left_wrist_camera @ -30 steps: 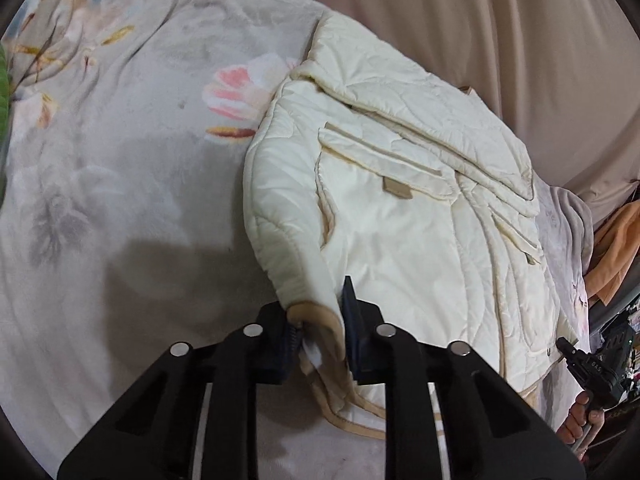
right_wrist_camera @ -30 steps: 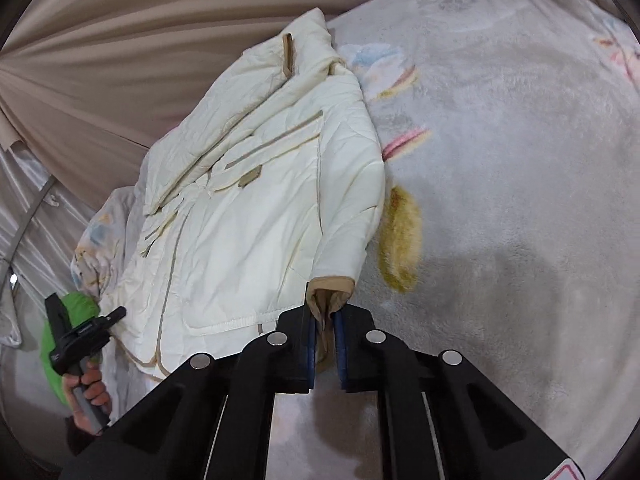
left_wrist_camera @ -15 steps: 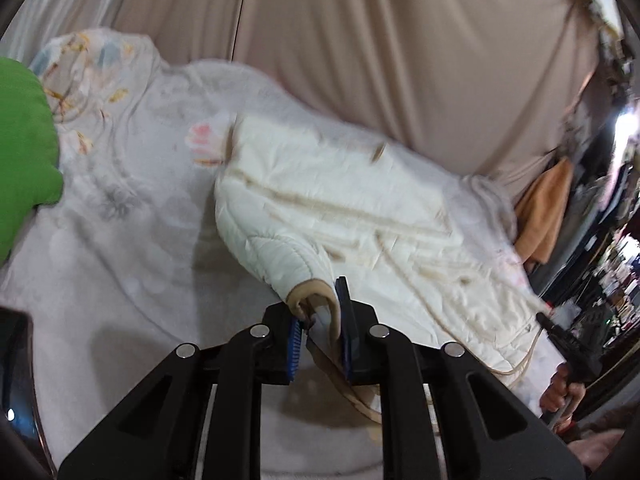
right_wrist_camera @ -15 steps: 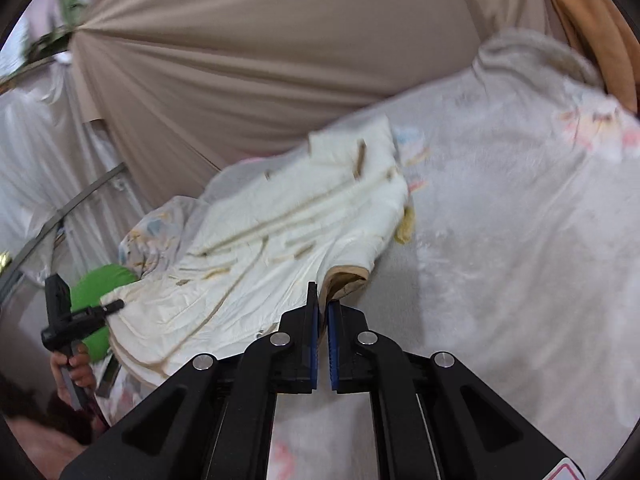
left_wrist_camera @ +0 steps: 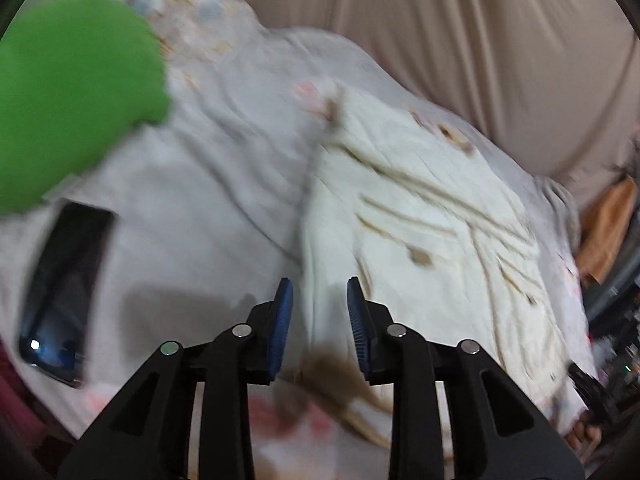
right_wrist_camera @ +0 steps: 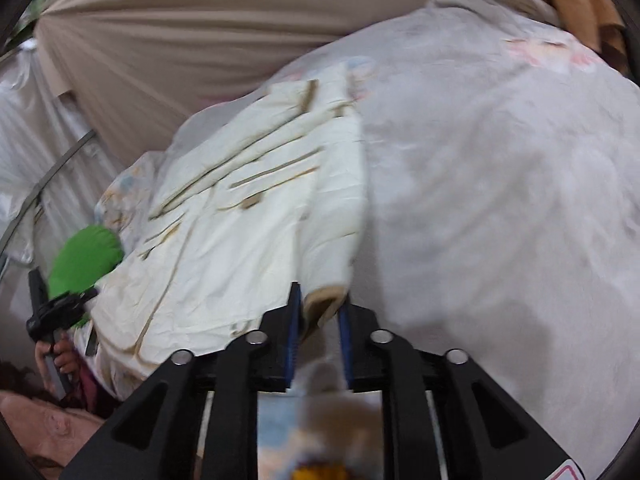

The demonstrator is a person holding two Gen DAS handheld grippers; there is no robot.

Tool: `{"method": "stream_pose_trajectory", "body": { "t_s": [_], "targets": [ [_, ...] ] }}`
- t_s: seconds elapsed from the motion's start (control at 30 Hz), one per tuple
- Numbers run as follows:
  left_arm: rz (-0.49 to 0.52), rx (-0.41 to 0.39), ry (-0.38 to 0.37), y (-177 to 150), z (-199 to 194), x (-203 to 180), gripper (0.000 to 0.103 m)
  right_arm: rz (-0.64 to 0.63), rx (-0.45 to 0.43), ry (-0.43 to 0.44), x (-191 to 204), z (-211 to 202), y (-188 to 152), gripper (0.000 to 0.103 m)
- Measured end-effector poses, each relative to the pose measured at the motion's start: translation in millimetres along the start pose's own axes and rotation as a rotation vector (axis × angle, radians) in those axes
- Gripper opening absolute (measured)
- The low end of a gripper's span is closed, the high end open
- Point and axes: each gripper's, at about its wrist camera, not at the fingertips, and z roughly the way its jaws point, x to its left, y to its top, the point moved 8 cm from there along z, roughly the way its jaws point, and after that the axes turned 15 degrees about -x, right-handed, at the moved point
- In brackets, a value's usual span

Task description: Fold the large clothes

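Jacket (left_wrist_camera: 432, 216) flat on blanket (left_wrist_camera: 208, 184), both jaws opening round cuffs.

A cream quilted jacket (left_wrist_camera: 432, 216) carries tan trim; its cuff (right_wrist_camera: 324, 302) is tan. The pale grey fleece blanket (right_wrist_camera: 500, 208) bears pink and yellow flowers. At ten o'clock sits a bright green cushion (left_wrist_camera: 68, 96).

A pale floral blanket (left_wrist_camera: 224, 184) covers the bed, rumpled into soft folds. On it, at the left of the left wrist view, lies a dark phone (left_wrist_camera: 64, 288), screen up, just below a bright green cushion (left_wrist_camera: 68, 96). Beige curtain fabric (left_wrist_camera: 460, 40) hangs behind the bed. An orange cloth (left_wrist_camera: 608, 224) shows at the far right edge, blurred.
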Motion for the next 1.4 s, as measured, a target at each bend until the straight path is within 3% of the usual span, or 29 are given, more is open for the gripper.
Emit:
{"method": "stream_pose_trajectory", "body": {
  "t_s": [0.03, 0.1, 0.23, 0.33, 0.43, 0.53, 0.63, 0.67, 0.8, 1.03, 1.17, 1.23, 1.27, 1.33, 1.4],
  "targets": [
    [0.014, -0.059, 0.028, 16, -7, 2, 0.033, -0.002, -0.064, -0.038, -5, -8, 15, 0.025],
    [0.052, -0.115, -0.006, 36, -10, -12, 0.035, -0.007, -0.152, -0.029, 2, -14, 42, 0.025],
    [0.184, -0.111, -0.153, 51, 23, -87, 0.036, -0.118, -0.154, 0.139, 87, 29, 73, 0.012],
    [0.275, -0.023, -0.175, 34, 78, -127, 0.036, -0.245, -0.021, 0.264, 183, 96, 56, 0.010],
    [0.259, 0.079, -0.131, 8, 127, -130, 0.036, -0.335, 0.165, 0.326, 263, 169, 13, 0.007],
    [0.202, 0.161, -0.089, -13, 159, -112, 0.035, -0.384, 0.310, 0.298, 301, 228, -25, 0.006],
    [0.190, 0.175, -0.094, -28, 162, -98, 0.035, -0.408, 0.425, 0.307, 313, 258, -61, 0.006],
    [0.204, 0.172, -0.096, -29, 159, -96, 0.035, -0.426, 0.453, 0.309, 313, 260, -74, 0.006],
    [0.254, 0.164, -0.110, -37, 147, -88, 0.035, -0.547, 0.431, 0.316, 292, 229, -96, 0.001],
    [0.307, 0.137, -0.126, -46, 130, -84, 0.035, -0.360, 0.474, 0.344, 209, 152, -101, 0.000],
    [0.301, 0.166, -0.132, -54, 106, -68, 0.036, -0.298, 0.443, 0.267, 160, 110, -85, 0.000],
    [0.258, 0.183, -0.136, -54, 91, -56, 0.036, -0.306, 0.360, 0.157, 128, 86, -62, 0.001],
    [0.229, 0.192, -0.136, -54, 83, -51, 0.037, -0.308, 0.311, 0.090, 109, 75, -48, 0.007],
    [0.175, 0.189, -0.073, -49, 68, -30, 0.052, -0.263, 0.217, -0.038, 69, 52, -20, 0.031],
    [0.120, 0.168, -0.037, -44, 56, -13, 0.053, -0.186, 0.174, -0.090, 36, 37, -5, 0.048]
  ]
}}
